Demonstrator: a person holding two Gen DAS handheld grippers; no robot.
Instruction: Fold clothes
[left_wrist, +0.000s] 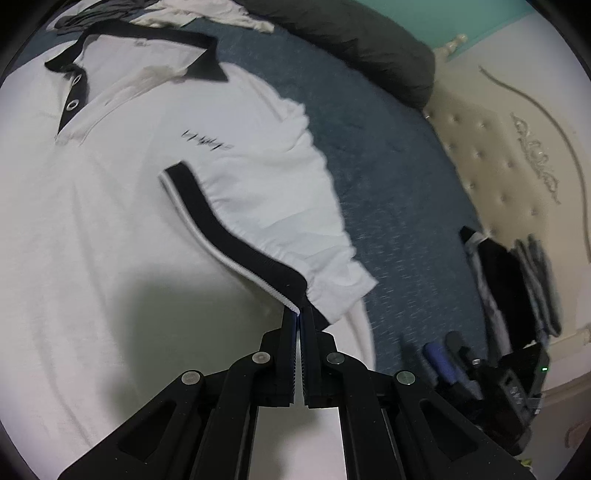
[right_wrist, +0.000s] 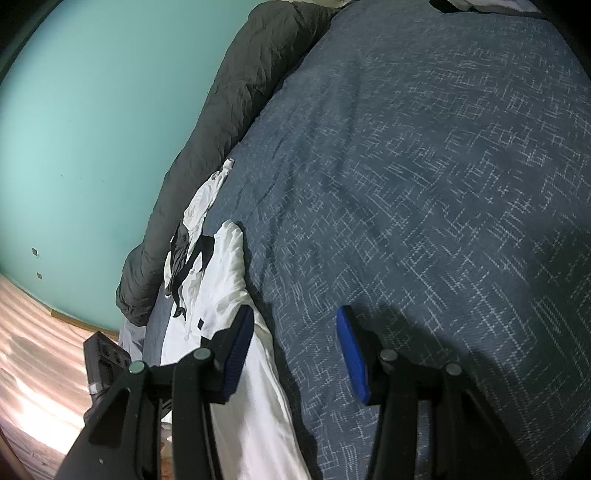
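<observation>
My left claw (left_wrist: 298, 317) is clamped shut on the polo's (left_wrist: 110, 221) sleeve cuff (left_wrist: 236, 236) — the black band w/ white edge stripe runs straight into the pinch, pads tight on the fabric. Sleeve is folded in across the chest, just below the small black logo (left_wrist: 207, 142). The polo lies face up on the blue bedspread (left_wrist: 388, 184), black collar (left_wrist: 147, 44) at the far end, placket w/ two snaps. More clothes are bunched beyond the collar; a dark stack (left_wrist: 517, 288) sits by the tufted headboard (left_wrist: 498, 155).

My right claw (right_wrist: 295, 354) hangs over the bedspread (right_wrist: 424, 184) w/ jaws apart — nothing between the blue pads. Its left finger (right_wrist: 236, 354) is at the polo's (right_wrist: 229, 295) edge; touching or not, can't tell. Grey duvet (right_wrist: 229, 110) is rolled along the far side by the teal wall (right_wrist: 92, 129).
</observation>
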